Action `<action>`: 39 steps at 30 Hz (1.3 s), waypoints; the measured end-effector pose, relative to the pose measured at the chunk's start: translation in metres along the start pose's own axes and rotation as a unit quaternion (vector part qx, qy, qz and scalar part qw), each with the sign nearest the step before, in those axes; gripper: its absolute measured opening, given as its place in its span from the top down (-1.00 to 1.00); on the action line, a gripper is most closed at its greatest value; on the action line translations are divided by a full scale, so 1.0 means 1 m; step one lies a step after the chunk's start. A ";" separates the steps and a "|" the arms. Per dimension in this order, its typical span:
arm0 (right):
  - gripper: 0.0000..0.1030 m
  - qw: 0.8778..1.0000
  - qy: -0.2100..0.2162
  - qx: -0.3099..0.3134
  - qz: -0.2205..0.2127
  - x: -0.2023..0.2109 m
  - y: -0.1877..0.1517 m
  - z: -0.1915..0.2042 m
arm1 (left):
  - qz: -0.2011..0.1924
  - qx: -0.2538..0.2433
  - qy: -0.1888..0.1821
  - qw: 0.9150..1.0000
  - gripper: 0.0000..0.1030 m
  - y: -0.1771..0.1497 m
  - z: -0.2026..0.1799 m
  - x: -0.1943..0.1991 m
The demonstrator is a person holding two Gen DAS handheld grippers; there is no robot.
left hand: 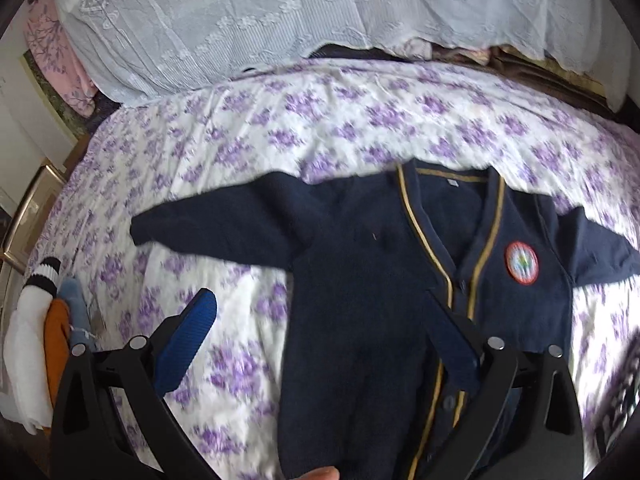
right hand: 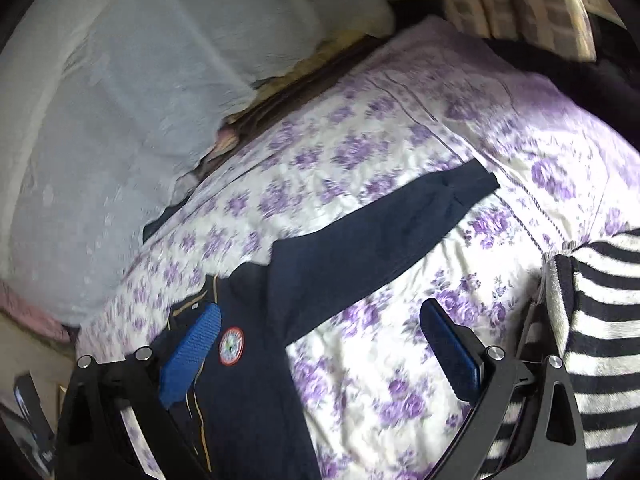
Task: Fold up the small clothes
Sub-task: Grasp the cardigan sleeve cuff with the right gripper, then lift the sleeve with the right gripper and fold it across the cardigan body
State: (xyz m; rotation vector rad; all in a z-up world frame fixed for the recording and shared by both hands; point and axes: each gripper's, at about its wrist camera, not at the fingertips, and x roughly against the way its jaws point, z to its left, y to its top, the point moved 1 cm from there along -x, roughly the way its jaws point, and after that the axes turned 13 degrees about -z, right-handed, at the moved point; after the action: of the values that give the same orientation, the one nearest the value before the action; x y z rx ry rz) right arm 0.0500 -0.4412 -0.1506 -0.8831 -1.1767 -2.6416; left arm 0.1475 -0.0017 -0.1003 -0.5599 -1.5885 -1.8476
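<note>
A home bedroom; a bed under a purple-flowered sheet [left hand: 340, 120]; a white lace cover [left hand: 240, 20] over piled bedding; folded clothes [left hand: 36, 360] alongside.

Cardigan [left hand: 360, 280] flat on bedsheet [left hand: 320, 120]

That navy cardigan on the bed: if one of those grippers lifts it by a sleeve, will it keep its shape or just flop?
The navy cardigan would probably flop: its knit sleeve lies limp and creased on the floral bedsheet. The body would likely trail after it. Its round badge looks a little stiffer.
</note>
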 end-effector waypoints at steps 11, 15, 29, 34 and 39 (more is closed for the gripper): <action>-0.93 0.980 -0.069 -0.185 0.020 -0.092 0.037 -0.109 | 0.014 -0.054 0.020 0.998 -0.92 0.029 -0.025 -0.067; -0.93 0.978 -0.076 -0.192 0.026 -0.112 0.035 -0.119 | 0.026 -0.079 0.038 0.996 -0.92 0.025 -0.040 -0.097; 0.48 0.972 -0.010 -0.233 0.004 -0.133 0.029 -0.129 | 0.072 -0.058 0.009 0.996 -0.92 0.002 -0.051 -0.151; 0.60 0.967 -0.032 -0.253 -0.001 -0.131 0.027 -0.135 | 0.102 -0.035 0.044 0.993 -0.92 -0.018 -0.015 -0.168; 0.63 0.965 -0.041 -0.260 -0.010 -0.126 0.027 -0.134 | 0.108 0.018 0.063 0.992 -0.92 -0.037 0.036 -0.164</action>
State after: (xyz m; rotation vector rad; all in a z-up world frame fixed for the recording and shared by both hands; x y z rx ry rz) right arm 0.1008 -0.5709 -0.2743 -1.0618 -0.4967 -3.0090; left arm 0.2354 0.0667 -0.2313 -0.5636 -1.4158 -1.6567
